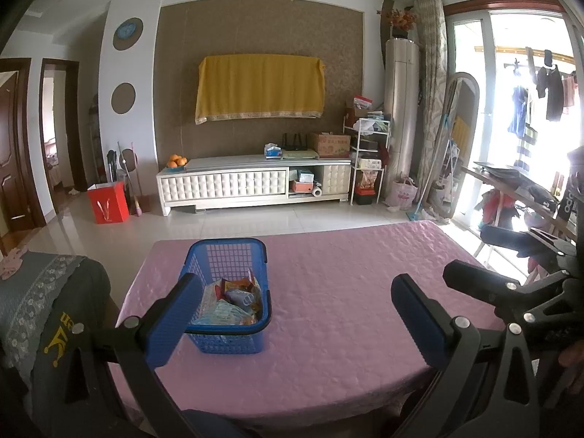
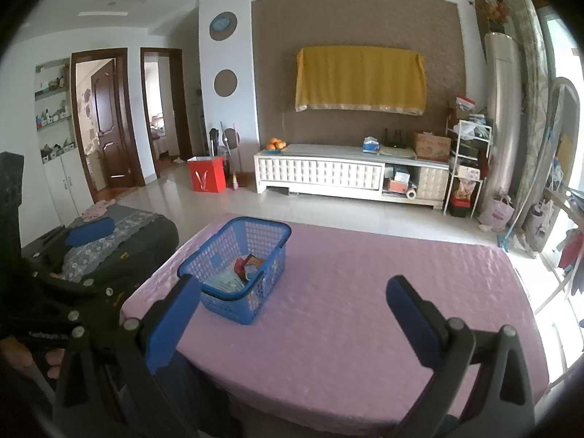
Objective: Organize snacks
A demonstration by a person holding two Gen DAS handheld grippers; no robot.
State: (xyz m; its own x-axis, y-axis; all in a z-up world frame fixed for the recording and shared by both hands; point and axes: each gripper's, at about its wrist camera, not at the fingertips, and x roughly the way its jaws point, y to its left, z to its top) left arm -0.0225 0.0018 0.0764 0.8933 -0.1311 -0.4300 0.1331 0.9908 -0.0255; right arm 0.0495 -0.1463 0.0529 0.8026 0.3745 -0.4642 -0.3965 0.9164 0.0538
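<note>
A blue plastic basket [image 1: 222, 255] stands on the left part of a table with a pink cloth [image 1: 346, 292]. Several snack packets [image 1: 233, 301] lie inside it. My left gripper [image 1: 292, 314] is open and empty, held above the near table edge, its left finger in front of the basket's near corner. In the right wrist view the basket [image 2: 255, 237] with the snack packets [image 2: 241, 270] sits ahead to the left on the pink cloth [image 2: 365, 310]. My right gripper [image 2: 292, 314] is open and empty above the near edge. The left gripper's blue pad [image 2: 91, 231] shows at far left.
A sofa arm with a grey floral cover [image 1: 40, 292] lies left of the table. Beyond the table are tiled floor, a white TV cabinet [image 1: 252, 182], a red bag [image 1: 107, 202] and a cluttered rack [image 1: 368, 160]. A drying rack [image 1: 511, 189] stands at right.
</note>
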